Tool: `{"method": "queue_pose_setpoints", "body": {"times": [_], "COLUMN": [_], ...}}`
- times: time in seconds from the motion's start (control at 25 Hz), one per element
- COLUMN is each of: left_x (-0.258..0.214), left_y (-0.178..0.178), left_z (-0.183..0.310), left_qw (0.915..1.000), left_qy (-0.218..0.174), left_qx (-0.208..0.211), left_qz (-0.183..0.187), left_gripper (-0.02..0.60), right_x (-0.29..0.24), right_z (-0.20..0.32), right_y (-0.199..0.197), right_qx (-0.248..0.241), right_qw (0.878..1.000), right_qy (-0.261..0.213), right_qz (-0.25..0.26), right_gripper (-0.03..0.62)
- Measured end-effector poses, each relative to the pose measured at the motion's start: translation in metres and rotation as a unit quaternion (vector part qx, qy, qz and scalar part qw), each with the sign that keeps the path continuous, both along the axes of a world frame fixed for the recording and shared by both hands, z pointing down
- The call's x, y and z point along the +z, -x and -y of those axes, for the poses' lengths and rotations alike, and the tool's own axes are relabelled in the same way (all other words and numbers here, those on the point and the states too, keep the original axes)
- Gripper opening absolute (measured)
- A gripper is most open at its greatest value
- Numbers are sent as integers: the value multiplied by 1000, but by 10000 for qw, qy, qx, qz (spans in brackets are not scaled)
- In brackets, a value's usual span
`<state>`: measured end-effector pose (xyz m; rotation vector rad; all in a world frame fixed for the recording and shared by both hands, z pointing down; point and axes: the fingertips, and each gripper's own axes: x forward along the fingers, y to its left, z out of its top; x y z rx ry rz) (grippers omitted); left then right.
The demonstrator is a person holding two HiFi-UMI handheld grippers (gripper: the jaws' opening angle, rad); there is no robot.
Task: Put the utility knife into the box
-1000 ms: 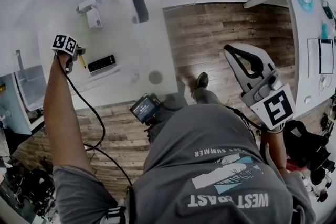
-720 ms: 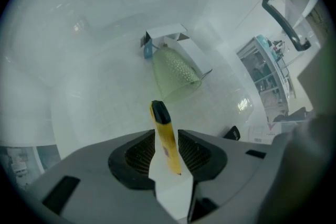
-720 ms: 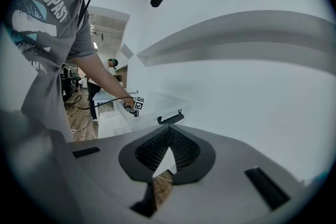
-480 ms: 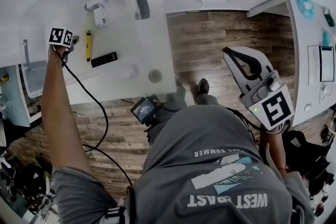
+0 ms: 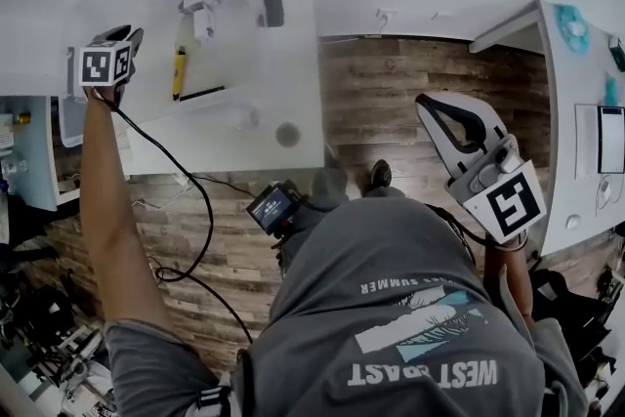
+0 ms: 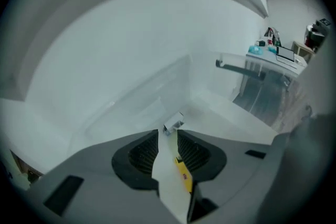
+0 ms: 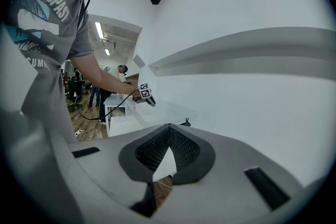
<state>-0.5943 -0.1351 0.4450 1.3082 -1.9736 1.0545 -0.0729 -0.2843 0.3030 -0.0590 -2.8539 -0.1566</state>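
As its jaws have just been opening, the left gripper [image 6: 168, 135] is now higher, clear of the utility knife [image 5: 179, 73]. The right gripper [image 7: 168, 128] has its jaws clenched, empty.

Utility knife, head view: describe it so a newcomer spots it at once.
Start at the white table in the head view's upper left. Near its left edge, just right of the left gripper, lies the utility knife. It is the only yellow thing there, next to a black bar and a white device.
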Motion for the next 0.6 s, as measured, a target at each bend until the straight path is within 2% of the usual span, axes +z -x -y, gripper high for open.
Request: {"method": "queue_pose_setpoints", "body": {"times": [0.12,0.24,0.32,0.44,0.6], "left_x": [-54,-109,-145,-197,-251], "left_y": [-25,-64,-97,-154,-236], "left_z": [7,9,9,7,2], "left_qw": [9968,9858,9741,9520,9244], "left_qy": [-770,-1645,-2218,-2981,-3640], "left_qx": [81,185,308,566,974], "left_qz": [216,275,312,391,588], "left_gripper": [104,46,11,11,11], "right_x": [-7,-14,-19,-28,-42], "right_z": [-2,-4,-5,-8,-14], "right_y": [-13,-23,-30,-39,-49], "right_qx": [-93,-210,-291,-455,-650], "right_qw": [9999,9995,9990,9979,9955], "right_qy": [-10,-25,-36,-78,-154], "right_qz": [115,234,329,464,669], "right_gripper": [10,10,11,10,9]}}
